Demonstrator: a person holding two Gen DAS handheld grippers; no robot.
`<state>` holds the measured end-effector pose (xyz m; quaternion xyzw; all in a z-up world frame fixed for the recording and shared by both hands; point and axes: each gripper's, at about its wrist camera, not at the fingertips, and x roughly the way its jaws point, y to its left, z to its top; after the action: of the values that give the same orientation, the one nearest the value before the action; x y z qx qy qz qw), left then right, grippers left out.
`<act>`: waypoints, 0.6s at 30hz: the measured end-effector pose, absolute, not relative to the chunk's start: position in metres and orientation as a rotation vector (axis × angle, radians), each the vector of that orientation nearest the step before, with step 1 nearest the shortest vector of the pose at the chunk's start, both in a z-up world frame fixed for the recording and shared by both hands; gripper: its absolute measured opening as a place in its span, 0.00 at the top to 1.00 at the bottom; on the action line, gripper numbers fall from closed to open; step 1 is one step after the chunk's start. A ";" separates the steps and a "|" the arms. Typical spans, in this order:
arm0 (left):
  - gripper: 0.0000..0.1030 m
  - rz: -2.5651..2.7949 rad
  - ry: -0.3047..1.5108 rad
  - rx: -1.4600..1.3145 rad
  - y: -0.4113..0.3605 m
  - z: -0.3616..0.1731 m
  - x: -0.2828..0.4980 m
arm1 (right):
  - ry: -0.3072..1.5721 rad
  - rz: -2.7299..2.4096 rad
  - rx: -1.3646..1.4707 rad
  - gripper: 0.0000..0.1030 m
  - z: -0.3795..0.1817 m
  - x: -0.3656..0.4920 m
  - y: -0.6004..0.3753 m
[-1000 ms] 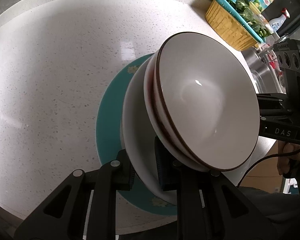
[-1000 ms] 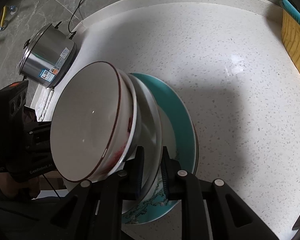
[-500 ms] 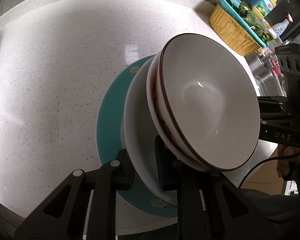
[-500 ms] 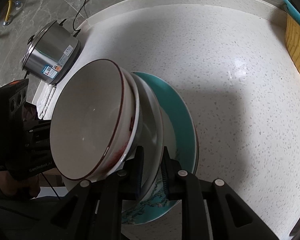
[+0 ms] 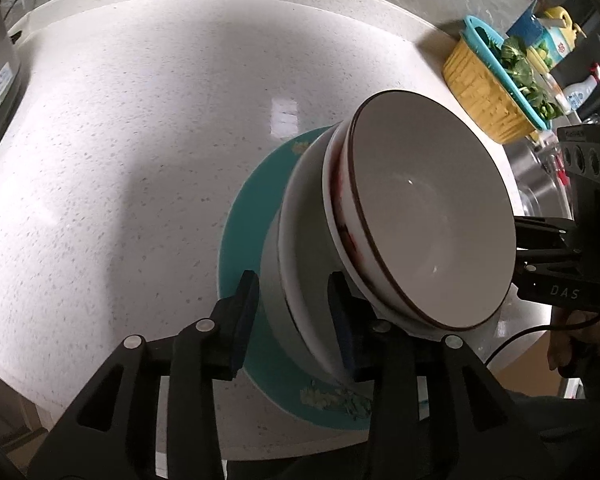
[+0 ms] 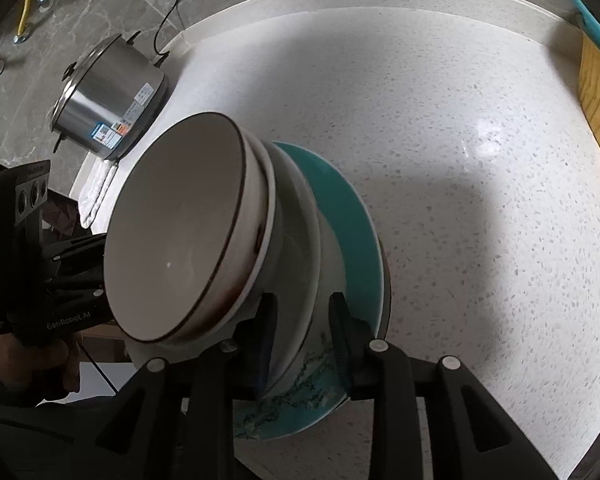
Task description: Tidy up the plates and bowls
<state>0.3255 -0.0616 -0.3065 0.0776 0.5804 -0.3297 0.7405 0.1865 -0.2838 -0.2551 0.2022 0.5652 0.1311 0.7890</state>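
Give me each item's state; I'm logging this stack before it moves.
brown-rimmed bowl: top of stack, empty
white bowl: nested under it, on the plate
teal plate: flat on the counter
left gripper: open, straddling the white bowl's rim
right gripper: open, straddling it too
steel pot: lid on

countertop (image 5: 120, 140): white speckled, ahead | basket (image 5: 484, 92): yellow, teal-rimmed, greens inside, far right | bottles (image 5: 580, 88): behind basket | steel pot (image 6: 108, 96): far left | folded cloth (image 6: 96, 192): beside pot
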 end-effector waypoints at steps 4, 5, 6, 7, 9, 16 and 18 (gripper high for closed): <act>0.60 -0.697 1.264 0.147 -0.049 -0.298 0.317 | 1.224 0.315 0.426 0.66 -0.252 0.184 -0.286; 0.57 -0.690 1.260 0.146 -0.046 -0.295 0.315 | 1.226 0.314 0.413 0.63 -0.250 0.184 -0.286; 0.55 -0.678 1.253 0.143 -0.043 -0.290 0.313 | 1.226 0.312 0.401 0.60 -0.248 0.183 -0.287; 0.41 -0.666 1.248 0.145 -0.042 -0.288 0.311 | 1.227 0.318 0.401 0.58 -0.246 0.182 -0.289; 0.19 -0.625 1.246 0.144 -0.030 -0.281 0.308 | 1.215 0.324 0.410 0.53 -0.239 0.177 -0.294; 0.00 -0.608 1.147 0.025 0.016 -0.252 0.304 | 1.078 0.268 0.485 0.17 -0.205 0.147 -0.324; 0.00 -0.602 1.110 0.013 0.026 -0.239 0.300 | 1.025 0.223 0.477 0.17 -0.192 0.135 -0.330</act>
<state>0.3003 0.0261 -0.2393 0.0062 0.5191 -0.2812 0.8071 0.1347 -0.3302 -0.1923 0.2256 0.4847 0.1055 0.8385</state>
